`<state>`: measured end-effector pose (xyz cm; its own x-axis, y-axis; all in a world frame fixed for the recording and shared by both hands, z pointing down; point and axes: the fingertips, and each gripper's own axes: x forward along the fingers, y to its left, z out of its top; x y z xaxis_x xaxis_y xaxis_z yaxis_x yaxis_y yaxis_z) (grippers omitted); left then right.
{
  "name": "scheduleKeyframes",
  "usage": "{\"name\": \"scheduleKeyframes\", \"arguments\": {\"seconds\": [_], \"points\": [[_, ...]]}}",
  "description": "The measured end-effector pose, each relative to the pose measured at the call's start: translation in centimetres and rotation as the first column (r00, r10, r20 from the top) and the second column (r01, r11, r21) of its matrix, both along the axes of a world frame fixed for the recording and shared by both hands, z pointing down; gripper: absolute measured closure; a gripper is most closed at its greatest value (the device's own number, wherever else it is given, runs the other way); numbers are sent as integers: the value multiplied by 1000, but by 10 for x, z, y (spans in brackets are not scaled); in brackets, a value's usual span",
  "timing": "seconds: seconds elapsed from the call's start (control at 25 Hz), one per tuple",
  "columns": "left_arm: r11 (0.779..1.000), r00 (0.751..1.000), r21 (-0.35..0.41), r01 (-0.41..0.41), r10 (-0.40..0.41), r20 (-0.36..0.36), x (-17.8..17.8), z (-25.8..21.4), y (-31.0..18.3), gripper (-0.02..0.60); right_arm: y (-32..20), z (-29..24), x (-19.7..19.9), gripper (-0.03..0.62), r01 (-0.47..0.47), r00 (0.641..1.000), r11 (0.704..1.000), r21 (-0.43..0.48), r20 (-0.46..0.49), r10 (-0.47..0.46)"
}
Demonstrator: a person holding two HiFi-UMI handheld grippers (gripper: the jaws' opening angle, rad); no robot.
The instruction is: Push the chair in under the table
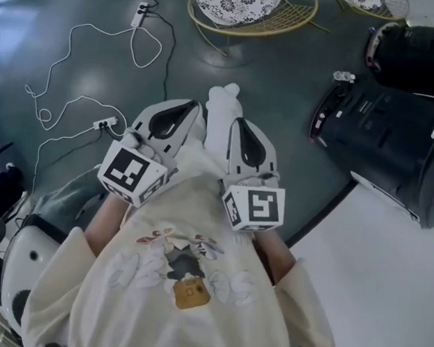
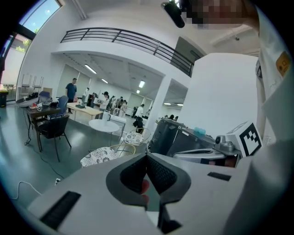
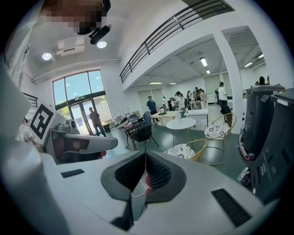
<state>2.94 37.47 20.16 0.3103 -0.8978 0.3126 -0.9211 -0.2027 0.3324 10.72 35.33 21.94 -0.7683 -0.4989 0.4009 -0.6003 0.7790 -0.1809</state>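
A gold wire chair with a flowered cushion [image 1: 239,1] stands on the dark floor straight ahead of me. The left gripper view shows it [image 2: 104,156] in front of a round white table [image 2: 103,125], and in the right gripper view this chair [image 3: 184,150] stands before the same table [image 3: 180,124]. A second such chair [image 3: 218,129] stands at the table's far side. My left gripper [image 1: 192,108] and right gripper [image 1: 238,122] are held side by side in front of my chest, both shut and empty, well short of the chair.
Black equipment cases [image 1: 390,135] stand to the right on the edge of a white floor area [image 1: 374,281]. White cables and a power strip [image 1: 106,124] lie on the floor at left. Farther off is a black chair at a desk [image 2: 54,128], with people behind it.
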Motion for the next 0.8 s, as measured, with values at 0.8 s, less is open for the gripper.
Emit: {"name": "scheduleKeyframes", "arguments": {"seconds": [0.8], "points": [[895, 883, -239, -376, 425, 199, -19, 47, -273, 546, -299, 61, -33, 585, -281, 956, 932, -229, 11, 292]]}}
